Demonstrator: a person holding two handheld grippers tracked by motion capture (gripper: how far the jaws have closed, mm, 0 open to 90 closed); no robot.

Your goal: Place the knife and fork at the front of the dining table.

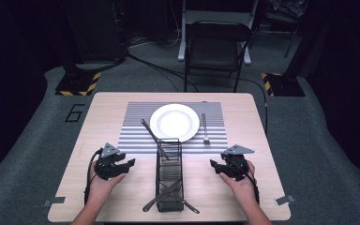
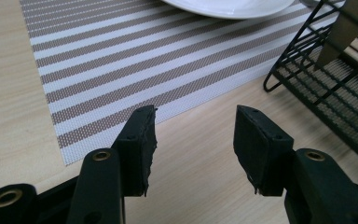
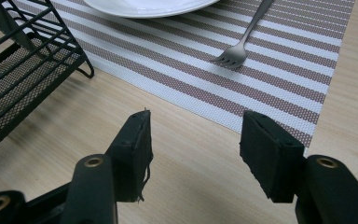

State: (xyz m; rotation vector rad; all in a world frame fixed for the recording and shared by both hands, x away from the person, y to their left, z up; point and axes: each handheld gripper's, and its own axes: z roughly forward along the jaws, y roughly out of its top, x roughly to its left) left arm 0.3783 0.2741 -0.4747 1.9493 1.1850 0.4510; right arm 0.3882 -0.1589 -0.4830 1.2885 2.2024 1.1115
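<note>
Black wire cutlery basket (image 1: 169, 171) sits between your grippers, long axis running away from you. Left gripper (image 1: 130, 163) and right gripper (image 1: 213, 163): both released, nothing held. Steel fork (image 1: 205, 129) lies beyond the basket's right side, nearer your right gripper.

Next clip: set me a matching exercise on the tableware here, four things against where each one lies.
Things:
1. plate
2. fork
3. wire basket
4. striped placemat

Places:
A. on the mat, right of the plate
B. flat on the table, under the plate
C. middle of the mat
D. between the left gripper and the right gripper, cutlery inside

Pairs: 1-C, 2-A, 3-D, 4-B
</note>
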